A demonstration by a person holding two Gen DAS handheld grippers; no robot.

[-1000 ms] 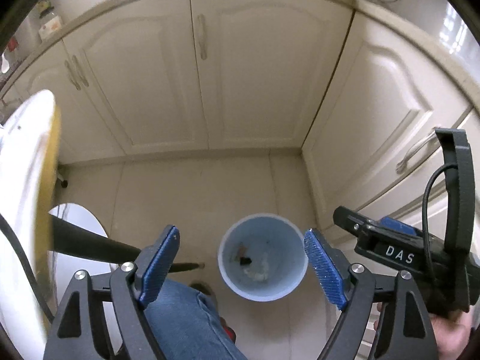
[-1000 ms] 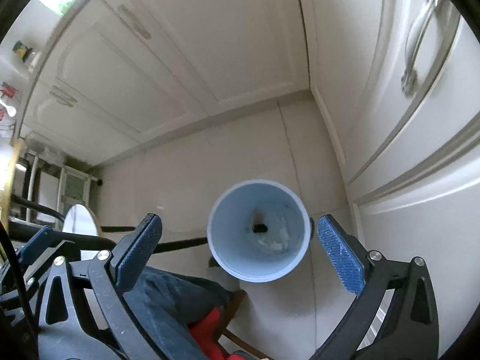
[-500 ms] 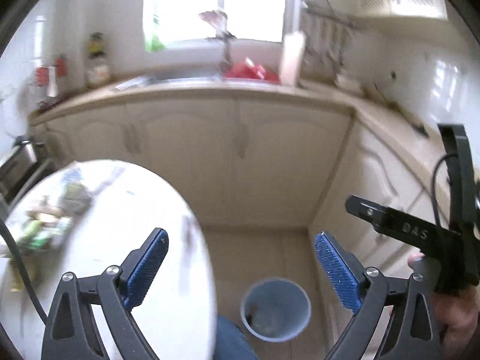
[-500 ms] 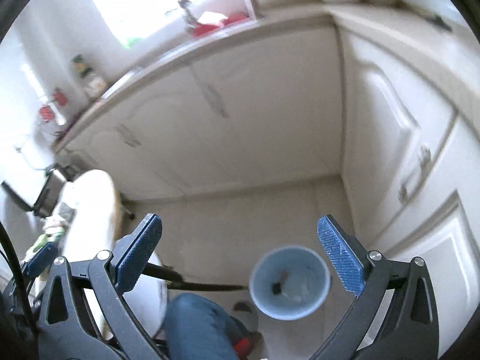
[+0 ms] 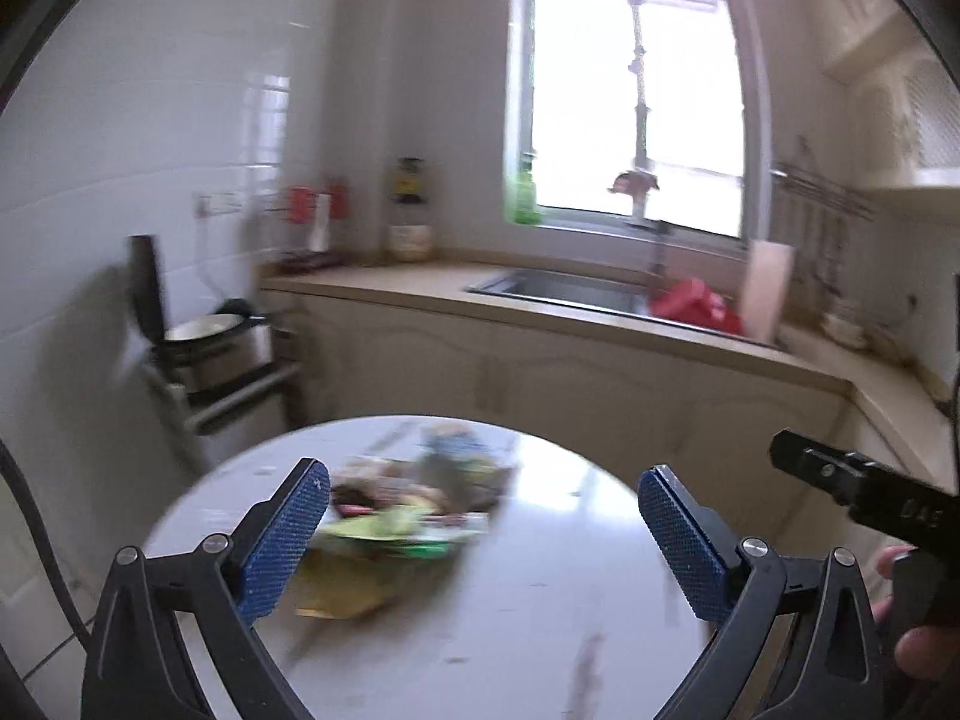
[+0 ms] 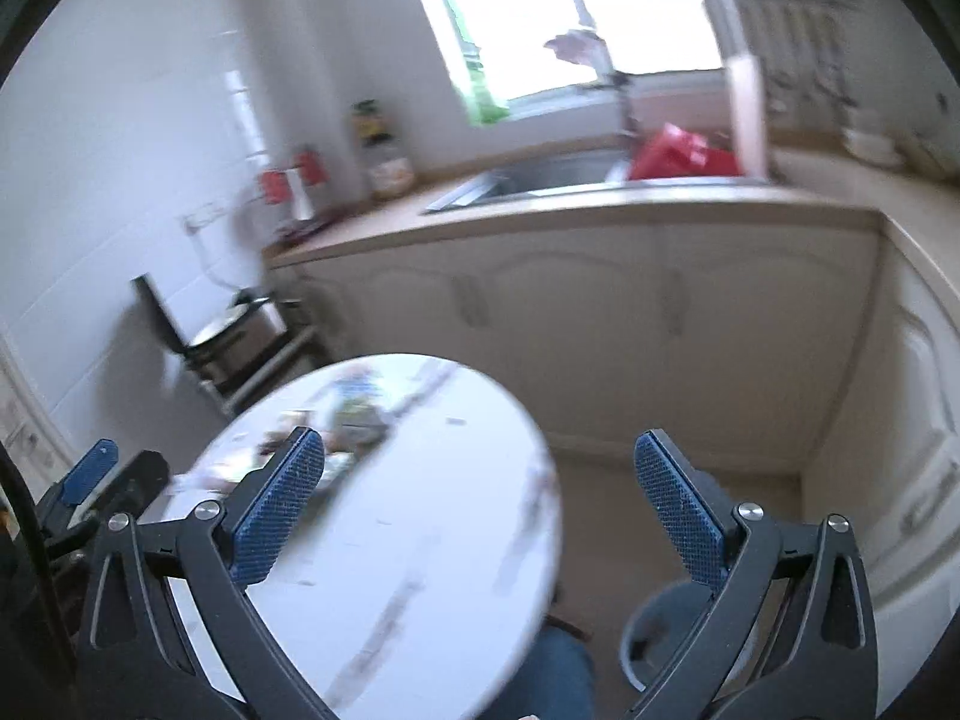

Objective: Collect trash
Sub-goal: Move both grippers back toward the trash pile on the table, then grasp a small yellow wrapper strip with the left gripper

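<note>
**A:** Where was the trash?

**B:** A blurred heap of wrappers (image 5: 396, 516) lay on the round white table (image 5: 540, 612), toward its far left part. Green and yellow pieces showed, but the smear hid what each one was. In the right view the same heap (image 6: 354, 420) sat beyond the left finger of that tool.

**A:** And the tools?

**B:** The left tool (image 5: 480, 540) hung over the table with its blue pads spread wide and nothing between them; the heap lay just past its left finger. The right tool (image 6: 480, 510) was released as well, empty, over the table's right edge. From the left view, its black body (image 5: 864, 498) showed at the right with a hand (image 5: 918, 630) under it.

**A:** What else was around?

**B:** A bin (image 6: 666, 630) stood on the floor (image 6: 678, 492) just beside the table's right edge, partly hidden behind the right tool's finger. Behind the table ran cream cabinets (image 5: 600, 384) with a sink (image 5: 558, 288), something red (image 5: 690, 306) beside it and a board (image 5: 768, 288) leaning upright. A window (image 5: 636, 114) was above, with a green bottle (image 5: 525, 195) on the sill. At left a cooker (image 5: 210, 342) with its lid up stood on a rack.
</note>
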